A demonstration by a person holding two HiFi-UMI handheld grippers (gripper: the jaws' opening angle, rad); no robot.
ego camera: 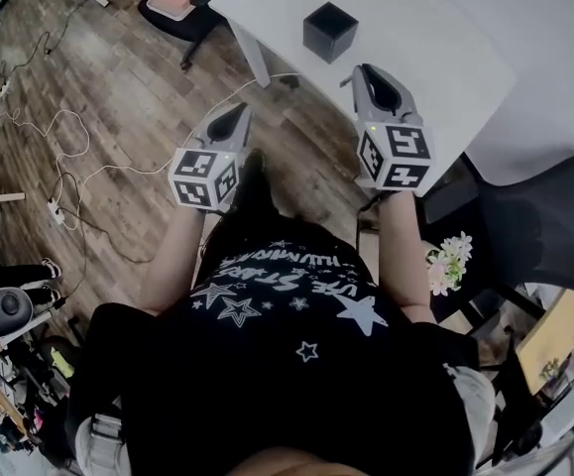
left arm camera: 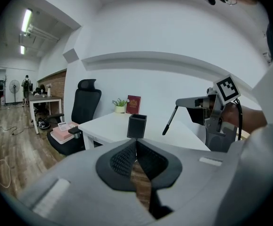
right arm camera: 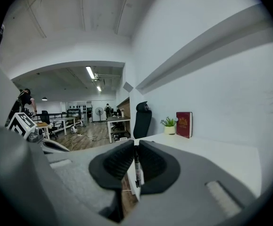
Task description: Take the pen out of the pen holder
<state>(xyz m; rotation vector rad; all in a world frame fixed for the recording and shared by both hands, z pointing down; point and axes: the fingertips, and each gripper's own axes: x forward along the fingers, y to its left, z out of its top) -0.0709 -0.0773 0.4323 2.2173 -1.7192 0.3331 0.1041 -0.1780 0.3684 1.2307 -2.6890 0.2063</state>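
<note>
Pinching the pen (right arm camera: 137, 169) tight in the right hand-held gripper (right arm camera: 136, 143), safe from falling, well away from the pen holder (left arm camera: 136, 126). Holding the left hand-held gripper (left arm camera: 136, 141) shut, empty, not needed.

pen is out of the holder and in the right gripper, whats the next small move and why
Probably ease the right gripper forward and down toward the bare table beside the pen holder, ready to lay the pen there. Its jaws are shut on the pen, which hangs in the air clear of the holder, so the removal looks done and only the set-down remains.
</note>
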